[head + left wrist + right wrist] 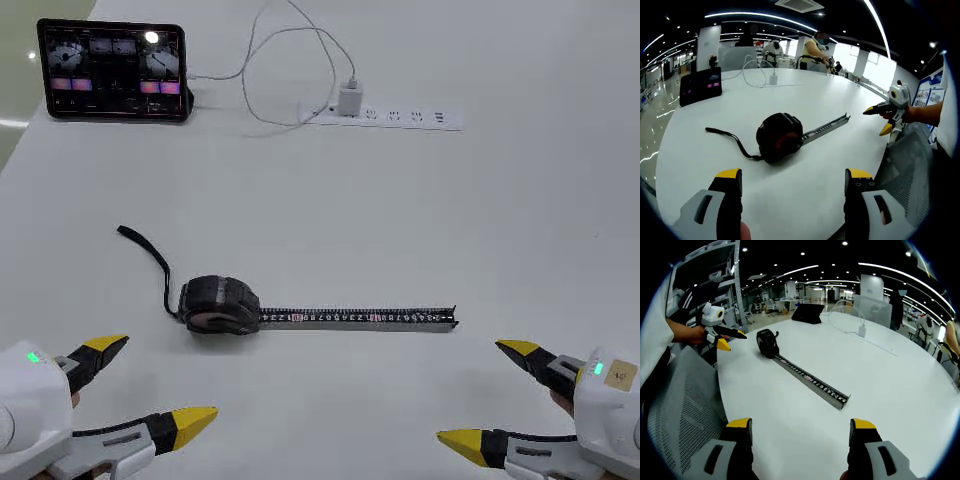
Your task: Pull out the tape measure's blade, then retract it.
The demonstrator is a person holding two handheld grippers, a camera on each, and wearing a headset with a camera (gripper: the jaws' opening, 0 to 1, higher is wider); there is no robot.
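nearest, the left gripper (160, 378) and right gripper (478, 392) hover low over the table's (400, 220) near edge, one at each side, jaws angled inward, both wide open and holding nothing. just beyond and between them lies the tape (218, 305) on its side, its blade (360, 318) drawn out flat to the right. so the pull looks done. retracting is next, probably by gripping the tape body and letting the blade run in, though whether it is locked i cannot tell. farther off are a tablet (113, 70) and a power strip (400, 116).

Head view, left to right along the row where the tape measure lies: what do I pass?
Loose wrist strap → tape measure case → pulled-out blade → end hook.
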